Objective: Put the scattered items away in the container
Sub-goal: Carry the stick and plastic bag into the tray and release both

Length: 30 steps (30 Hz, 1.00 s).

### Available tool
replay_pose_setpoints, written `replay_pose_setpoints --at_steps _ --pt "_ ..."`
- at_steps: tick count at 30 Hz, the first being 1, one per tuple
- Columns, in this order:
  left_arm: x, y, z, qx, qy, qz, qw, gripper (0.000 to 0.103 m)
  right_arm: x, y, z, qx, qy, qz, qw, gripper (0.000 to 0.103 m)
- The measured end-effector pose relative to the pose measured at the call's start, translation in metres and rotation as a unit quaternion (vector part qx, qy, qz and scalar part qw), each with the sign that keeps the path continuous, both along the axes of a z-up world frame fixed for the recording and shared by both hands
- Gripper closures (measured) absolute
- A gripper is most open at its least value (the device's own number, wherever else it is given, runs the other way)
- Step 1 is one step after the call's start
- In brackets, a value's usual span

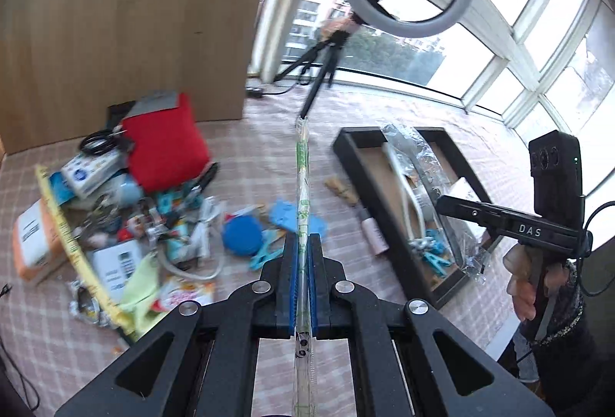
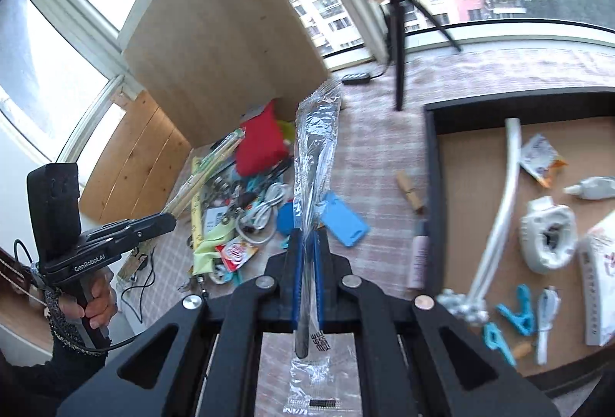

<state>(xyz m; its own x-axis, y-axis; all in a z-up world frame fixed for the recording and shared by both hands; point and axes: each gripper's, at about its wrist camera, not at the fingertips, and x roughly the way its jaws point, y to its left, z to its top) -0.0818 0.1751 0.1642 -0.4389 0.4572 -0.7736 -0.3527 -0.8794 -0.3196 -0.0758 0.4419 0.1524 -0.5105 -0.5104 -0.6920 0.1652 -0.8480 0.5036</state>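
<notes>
My left gripper is shut on a long wrapped pair of chopsticks with green print, held above the checked cloth. My right gripper is shut on a clear plastic bag holding dark cutlery, left of the black tray. The black tray has a cardboard floor and holds a white hose, blue clips and packets; it also shows in the right wrist view. The right gripper appears in the left wrist view over the tray with its bag. The left gripper appears in the right wrist view.
A pile of scattered items lies left: red cushion, blue round lid, blue card holder, white cables, yellow-green cloth. A wooden clip and pink tube lie beside the tray. A ring light tripod stands behind.
</notes>
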Motion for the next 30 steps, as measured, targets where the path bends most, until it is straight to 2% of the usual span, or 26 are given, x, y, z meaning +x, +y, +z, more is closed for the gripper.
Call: replay_pose_setpoints --at_steps 2,5,8,13,14,15,16,17,18,23,30 --pt "-0.006 0.038 0.002 0.008 0.007 -0.023 0.9997 0.099 0.008 0.034 -0.002 0.018 -0.003 -0.042 0.999 0.097" --pt "-0.017 0.092 -0.003 0.027 -0.004 -0.061 0.9978 0.099 0.017 0.073 -0.007 0.064 -0.006 -0.092 0.994 0.097" --pt "-0.020 0.140 -0.007 0.031 -0.001 -0.092 0.9953 0.099 0.023 0.103 -0.017 0.068 -0.020 -0.126 0.989 0.097" --pt "-0.021 0.199 -0.011 0.034 -0.004 -0.117 0.9925 0.099 0.023 0.128 -0.026 0.073 -0.025 -0.157 0.985 0.097" --pt "-0.021 0.207 -0.011 0.040 0.000 -0.116 0.9925 0.096 0.022 0.131 -0.026 0.069 -0.026 -0.159 0.984 0.096" --pt "-0.021 0.216 -0.013 0.036 0.004 -0.122 0.9919 0.079 0.021 0.134 -0.028 0.064 -0.033 -0.163 0.984 0.085" --pt "-0.021 0.224 -0.015 0.021 0.004 -0.126 0.9917 0.065 0.020 0.138 -0.029 0.062 -0.041 -0.177 0.981 0.066" --pt "-0.021 0.229 -0.016 0.015 0.005 -0.126 0.9919 0.051 0.021 0.142 -0.028 0.060 -0.043 -0.196 0.978 0.057" --pt "-0.020 0.230 -0.017 0.016 0.008 -0.128 0.9917 0.054 0.023 0.146 -0.027 0.055 -0.036 -0.212 0.975 0.049" --pt "-0.012 0.223 -0.012 0.001 0.026 -0.130 0.9912 0.055 0.029 0.153 -0.017 0.043 -0.014 -0.220 0.974 0.049" --pt "-0.003 0.181 -0.014 -0.008 0.015 -0.112 0.9936 0.059 0.029 0.141 -0.007 0.021 0.000 -0.204 0.979 0.049"
